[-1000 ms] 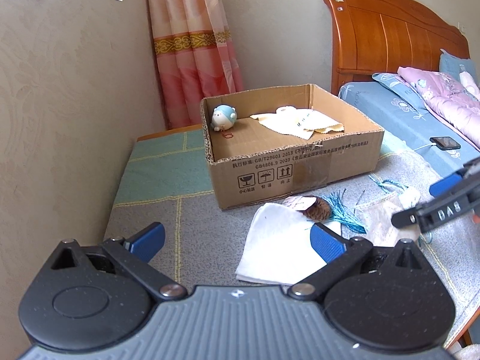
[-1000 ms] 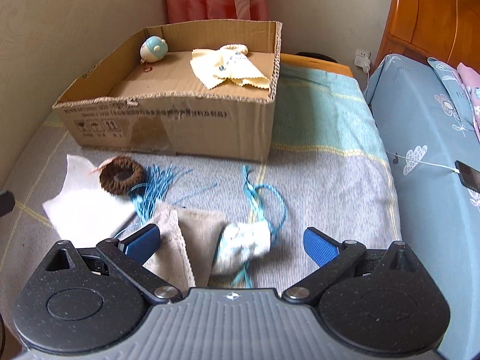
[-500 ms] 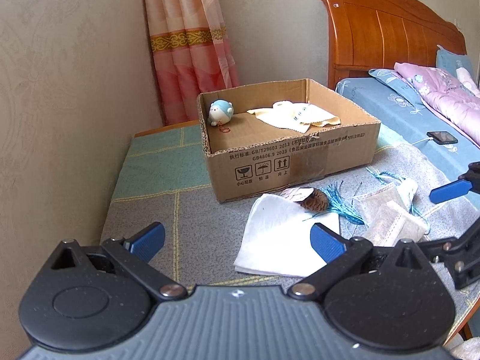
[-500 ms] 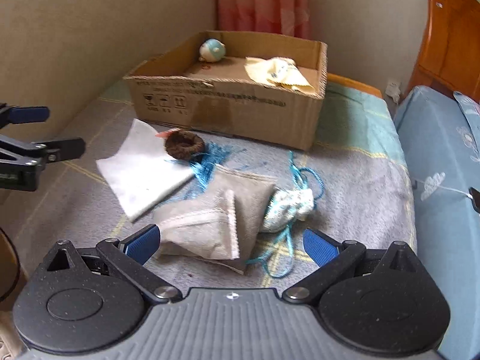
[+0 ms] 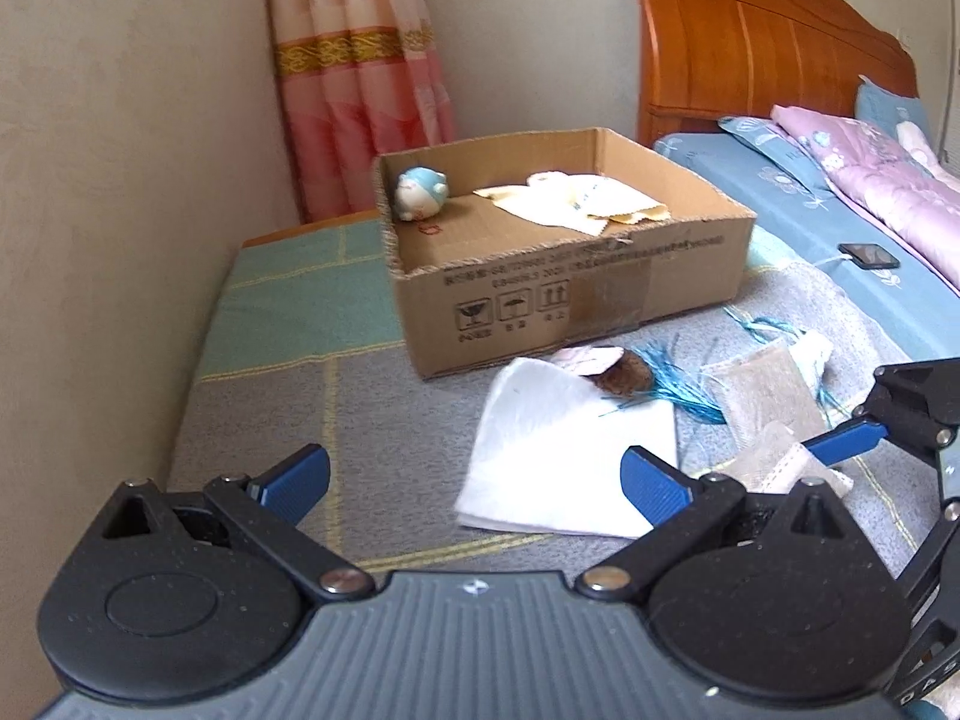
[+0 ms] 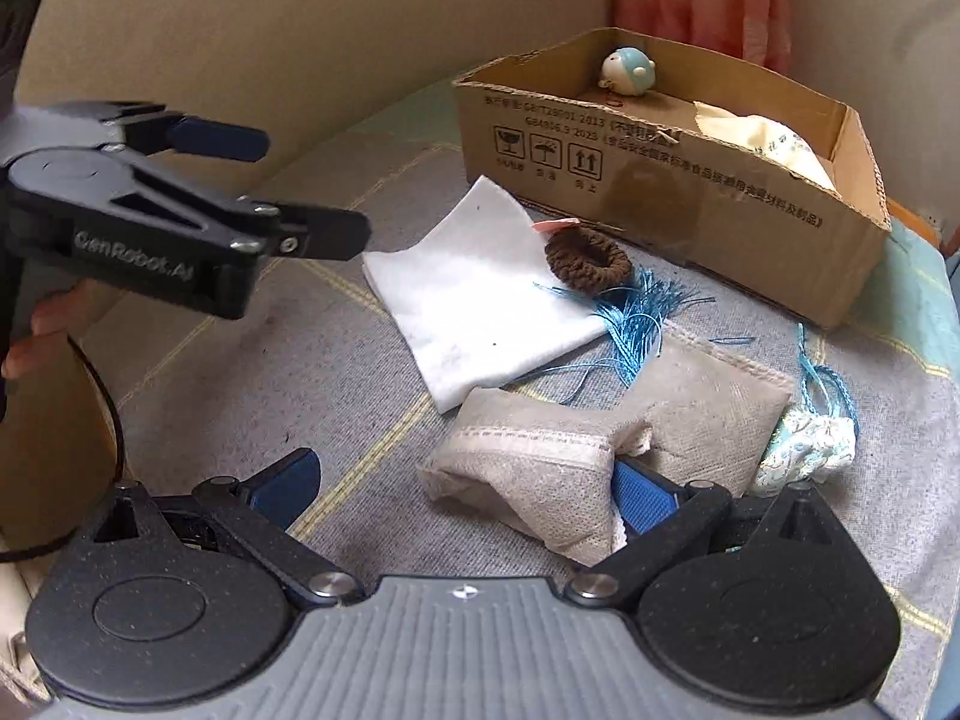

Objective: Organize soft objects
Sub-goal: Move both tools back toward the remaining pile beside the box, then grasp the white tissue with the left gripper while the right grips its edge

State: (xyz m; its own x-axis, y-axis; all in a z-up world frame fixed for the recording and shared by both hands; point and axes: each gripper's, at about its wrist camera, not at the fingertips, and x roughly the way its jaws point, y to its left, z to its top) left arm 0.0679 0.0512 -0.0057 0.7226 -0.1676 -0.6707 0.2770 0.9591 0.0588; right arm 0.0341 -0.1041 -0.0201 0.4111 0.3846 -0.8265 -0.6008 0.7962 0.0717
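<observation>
- The right gripper [image 6: 462, 483] is spread wide at the bottom of the right wrist view; its right-hand finger [image 6: 642, 501] touches the near grey pouch [image 6: 528, 471], not pinching it.
- The left gripper [image 5: 474, 480] is also spread, empty, above the blanket [image 5: 258, 420].
- White cloth [image 6: 474, 300], brown hair tie [image 6: 588, 258] and blue tassel [image 6: 636, 318] lie mid-frame.
- The cardboard box [image 6: 672, 180], upper right, holds a plush toy [image 6: 627, 69] and a cream cloth [image 6: 768, 141].
</observation>
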